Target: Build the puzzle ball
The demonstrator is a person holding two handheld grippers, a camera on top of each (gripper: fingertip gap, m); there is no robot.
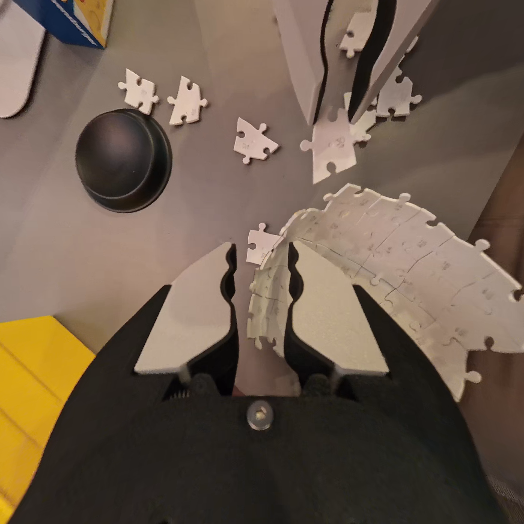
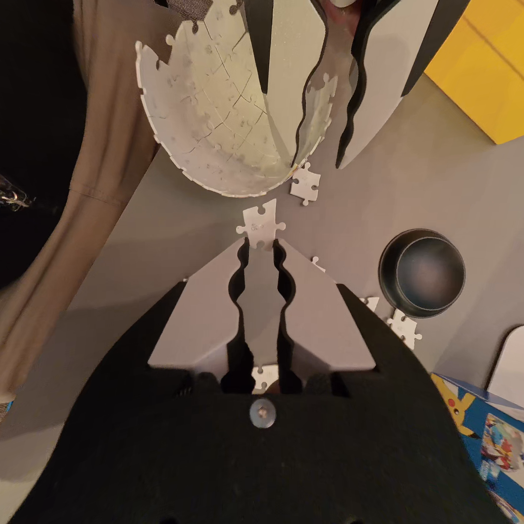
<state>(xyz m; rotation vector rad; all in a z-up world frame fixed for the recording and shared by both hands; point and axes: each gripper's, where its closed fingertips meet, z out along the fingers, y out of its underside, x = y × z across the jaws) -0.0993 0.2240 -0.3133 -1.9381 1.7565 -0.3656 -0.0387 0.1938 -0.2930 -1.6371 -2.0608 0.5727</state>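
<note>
The half-built white puzzle ball shell (image 1: 397, 269) is an open bowl of joined pieces, tilted over the table's near edge. My left gripper (image 1: 262, 248) is open. The shell's rim stands between its jaws, against the right finger, which reaches inside the bowl. The shell (image 2: 204, 119) and the left gripper (image 2: 316, 164) also show in the right wrist view. My right gripper (image 2: 261, 241) is shut across a loose white puzzle piece (image 2: 259, 225) and holds it by its sides, just short of the shell. The left wrist view shows it (image 1: 333, 120) with that piece (image 1: 334, 150).
Loose white pieces (image 1: 187, 102) lie on the grey table (image 1: 71, 255), one (image 2: 304, 183) beside the shell. A black dome stand (image 1: 123, 161) sits left. A yellow box (image 1: 34, 368), a blue box (image 2: 496, 439) and a person's tan clothing (image 2: 85, 141) border the table. My hands' fingertips stand some 7 centimetres from each other.
</note>
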